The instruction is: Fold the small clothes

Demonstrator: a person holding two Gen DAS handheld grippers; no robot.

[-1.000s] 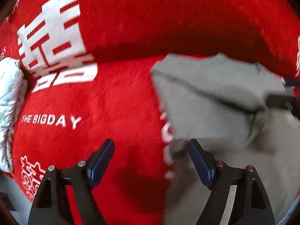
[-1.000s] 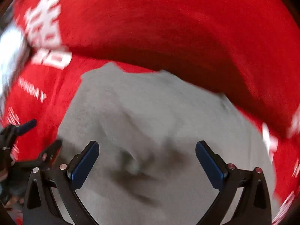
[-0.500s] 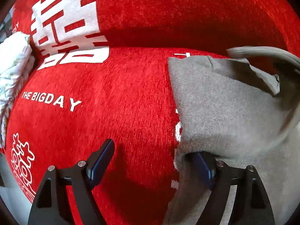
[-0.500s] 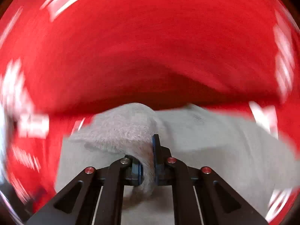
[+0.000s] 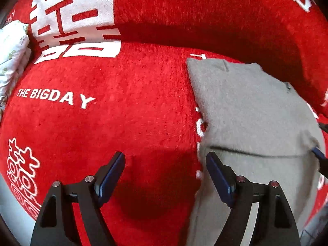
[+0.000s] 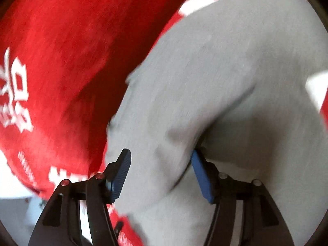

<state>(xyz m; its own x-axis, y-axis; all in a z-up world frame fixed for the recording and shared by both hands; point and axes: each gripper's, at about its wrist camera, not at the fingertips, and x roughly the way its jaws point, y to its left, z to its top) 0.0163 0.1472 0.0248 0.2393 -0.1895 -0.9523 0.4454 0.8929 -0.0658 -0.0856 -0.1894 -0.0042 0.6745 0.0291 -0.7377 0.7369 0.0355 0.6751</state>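
On the red cloth [image 5: 143, 106] printed with white characters lies the grey garment [image 5: 252, 112], folded over itself at the right of the left wrist view. Left tongs [image 5: 165, 168] stand wide over bare red cloth, one pad at the garment's edge. Right tongs [image 6: 160, 164] have just been opening, a raised grey fold between them, not pinched. A white patterned bundle [image 5: 12, 47] sits far left.

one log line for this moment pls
left tool: open, empty, on red cover | right tool: just opening, grey garment between | fold laid
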